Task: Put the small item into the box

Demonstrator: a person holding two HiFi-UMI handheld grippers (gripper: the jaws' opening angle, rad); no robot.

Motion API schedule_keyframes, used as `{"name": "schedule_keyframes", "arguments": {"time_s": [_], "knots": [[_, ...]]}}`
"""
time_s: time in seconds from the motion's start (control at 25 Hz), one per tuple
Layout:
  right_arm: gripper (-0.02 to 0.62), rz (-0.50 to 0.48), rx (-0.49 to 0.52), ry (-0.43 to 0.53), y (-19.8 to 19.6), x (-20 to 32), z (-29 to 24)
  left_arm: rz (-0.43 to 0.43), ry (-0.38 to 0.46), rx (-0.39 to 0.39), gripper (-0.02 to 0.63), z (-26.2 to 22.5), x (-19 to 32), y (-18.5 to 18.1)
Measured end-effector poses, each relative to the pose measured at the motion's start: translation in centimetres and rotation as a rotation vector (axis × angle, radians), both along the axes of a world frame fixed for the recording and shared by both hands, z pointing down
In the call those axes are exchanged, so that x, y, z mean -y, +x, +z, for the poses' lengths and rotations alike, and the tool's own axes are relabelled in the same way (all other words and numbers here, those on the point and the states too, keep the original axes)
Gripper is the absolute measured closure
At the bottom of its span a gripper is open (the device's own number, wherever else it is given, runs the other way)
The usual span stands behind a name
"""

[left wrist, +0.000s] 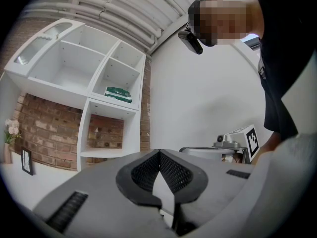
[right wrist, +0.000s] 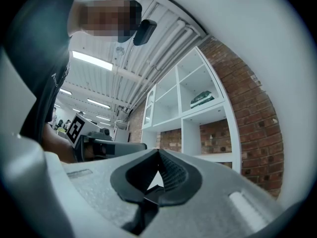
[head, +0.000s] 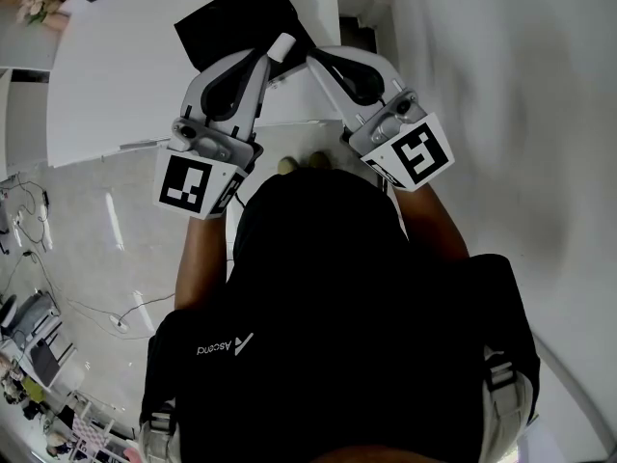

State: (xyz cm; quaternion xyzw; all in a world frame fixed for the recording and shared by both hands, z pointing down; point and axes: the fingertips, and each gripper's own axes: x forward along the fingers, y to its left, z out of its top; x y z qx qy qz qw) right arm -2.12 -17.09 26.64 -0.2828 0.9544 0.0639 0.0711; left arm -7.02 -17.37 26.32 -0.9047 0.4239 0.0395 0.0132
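Now | left gripper (left wrist: 159,153) pinches small white item (head: 281,46) over black box (head: 231,22); right gripper (right wrist: 158,152) pressed together, empty

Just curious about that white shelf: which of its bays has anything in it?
The bay in the right column, just above the brick-backed bay: a green item lies in it. The other bays look bare.

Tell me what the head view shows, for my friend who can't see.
Seen from above, a person in black holds two claws; the left claw pinches a small white item by a black box on a white table.
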Motion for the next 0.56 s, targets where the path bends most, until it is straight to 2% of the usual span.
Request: {"name": "schedule_keyframes", "arguments": {"time_s": [0.36, 0.56], "knots": [[0.595, 0.003, 0.003, -0.002, 0.2, 0.2, 0.1, -0.014, 0.004, -0.024, 0.607, -0.4, 0.1, -0.1], [0.595, 0.006, 0.005, -0.002, 0.3, 0.3, 0.5, -0.013, -0.006, 0.012, 0.607, 0.7, -0.1, -0.4]]}}
